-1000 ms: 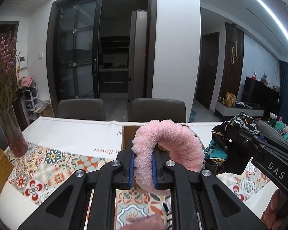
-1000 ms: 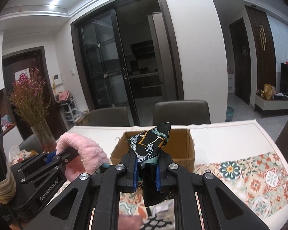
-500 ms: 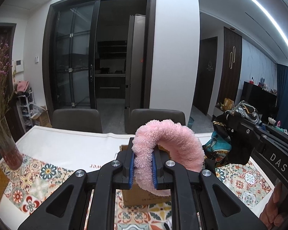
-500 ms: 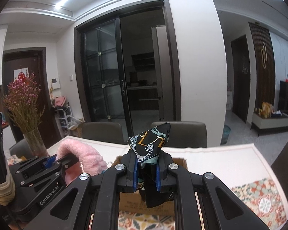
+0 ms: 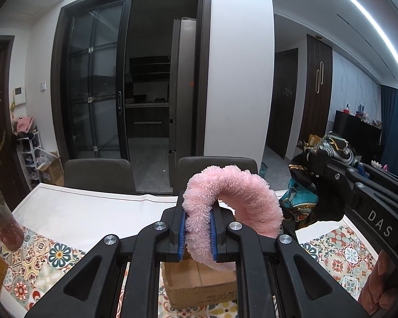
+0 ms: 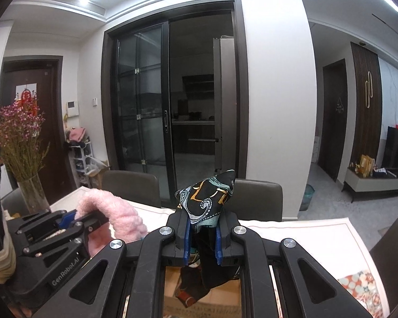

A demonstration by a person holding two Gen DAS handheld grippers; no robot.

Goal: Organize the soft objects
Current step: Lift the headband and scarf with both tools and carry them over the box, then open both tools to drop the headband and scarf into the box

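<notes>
Cardboard box on the desk, contents hidden. Left gripper jaws pinch a pink fluffy band above the box; at 3 o'clock, right gripper jaws pinch a patterned scarf, its tail hanging into the box.

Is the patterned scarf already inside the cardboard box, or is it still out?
Out: the right gripper holds the patterned scarf clamped above the cardboard box.
</notes>
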